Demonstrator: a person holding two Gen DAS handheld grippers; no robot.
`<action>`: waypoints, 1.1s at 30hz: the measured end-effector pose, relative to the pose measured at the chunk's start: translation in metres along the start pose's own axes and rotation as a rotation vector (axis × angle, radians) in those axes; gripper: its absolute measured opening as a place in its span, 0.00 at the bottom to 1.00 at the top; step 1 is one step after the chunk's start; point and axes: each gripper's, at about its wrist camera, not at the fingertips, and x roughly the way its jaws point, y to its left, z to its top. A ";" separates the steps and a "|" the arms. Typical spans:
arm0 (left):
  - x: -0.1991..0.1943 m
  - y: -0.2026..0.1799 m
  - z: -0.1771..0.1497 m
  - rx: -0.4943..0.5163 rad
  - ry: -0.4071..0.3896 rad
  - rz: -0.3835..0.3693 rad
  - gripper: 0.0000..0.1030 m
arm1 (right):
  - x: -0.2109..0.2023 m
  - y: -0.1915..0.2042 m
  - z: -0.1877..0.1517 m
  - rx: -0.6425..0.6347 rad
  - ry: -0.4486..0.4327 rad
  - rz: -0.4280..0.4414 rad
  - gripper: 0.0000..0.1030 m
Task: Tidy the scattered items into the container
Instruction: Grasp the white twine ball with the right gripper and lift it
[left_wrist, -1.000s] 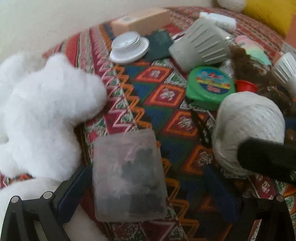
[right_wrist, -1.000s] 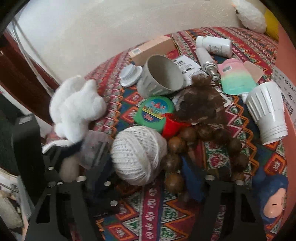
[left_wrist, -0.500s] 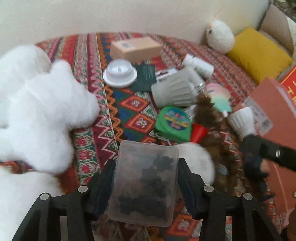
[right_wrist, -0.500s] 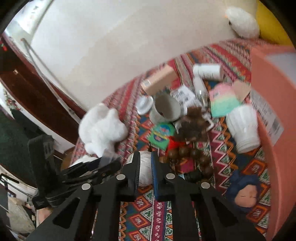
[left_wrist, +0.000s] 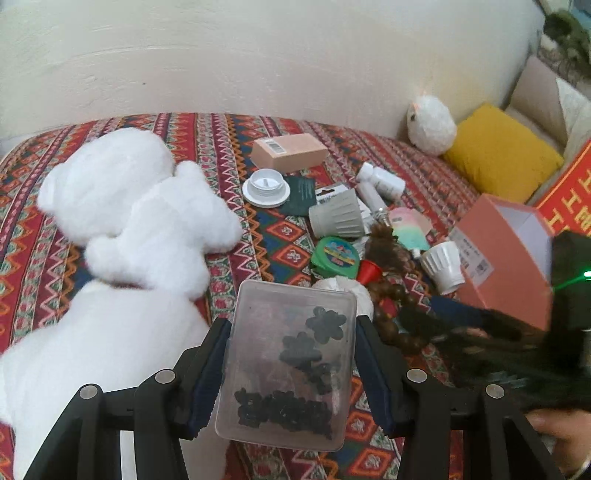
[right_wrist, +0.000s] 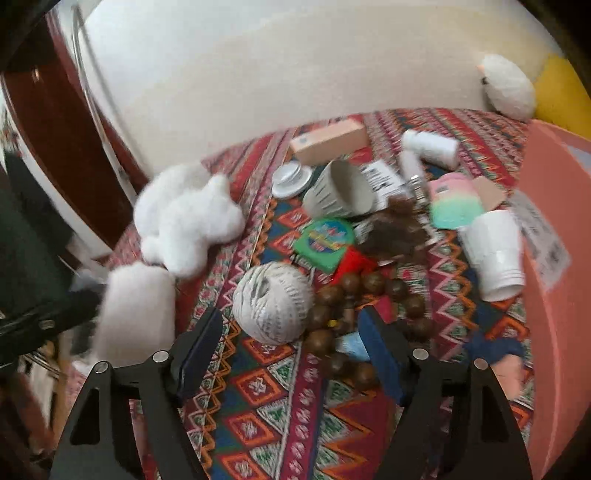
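Note:
My left gripper (left_wrist: 291, 328) is shut on a translucent plastic box (left_wrist: 291, 369) with dark flower-shaped pieces inside, held above the patterned bedspread. The same box (right_wrist: 136, 310) shows blurred at the left of the right wrist view. My right gripper (right_wrist: 291, 350) is open and holds nothing. Just beyond its fingertips lie a white twine ball (right_wrist: 273, 302) and a string of wooden beads (right_wrist: 351, 306). The open pink container (left_wrist: 506, 251) stands at the right, also seen as a pink container wall (right_wrist: 554, 277).
A large white plush (left_wrist: 140, 221) lies on the left. Scattered ahead are a green tape measure (left_wrist: 334, 256), grey cup (left_wrist: 338, 219), white cup (left_wrist: 443, 267), white lid (left_wrist: 266, 186), peach carton (left_wrist: 290, 151) and bottles (left_wrist: 380, 182). A yellow cushion (left_wrist: 502, 155) sits far right.
My left gripper closed on the plastic box and lifted it off the bedspread. My right gripper rose with its fingers shut, then came back down near the twine ball and opened.

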 end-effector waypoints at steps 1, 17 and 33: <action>-0.002 0.003 -0.001 -0.008 -0.001 -0.003 0.54 | 0.015 0.007 0.003 -0.018 0.019 -0.014 0.78; -0.052 0.017 -0.016 -0.040 -0.067 -0.005 0.54 | -0.034 0.041 -0.010 -0.129 -0.062 0.010 0.64; -0.148 -0.070 -0.050 0.100 -0.168 -0.083 0.54 | -0.252 0.071 -0.084 -0.168 -0.267 0.101 0.64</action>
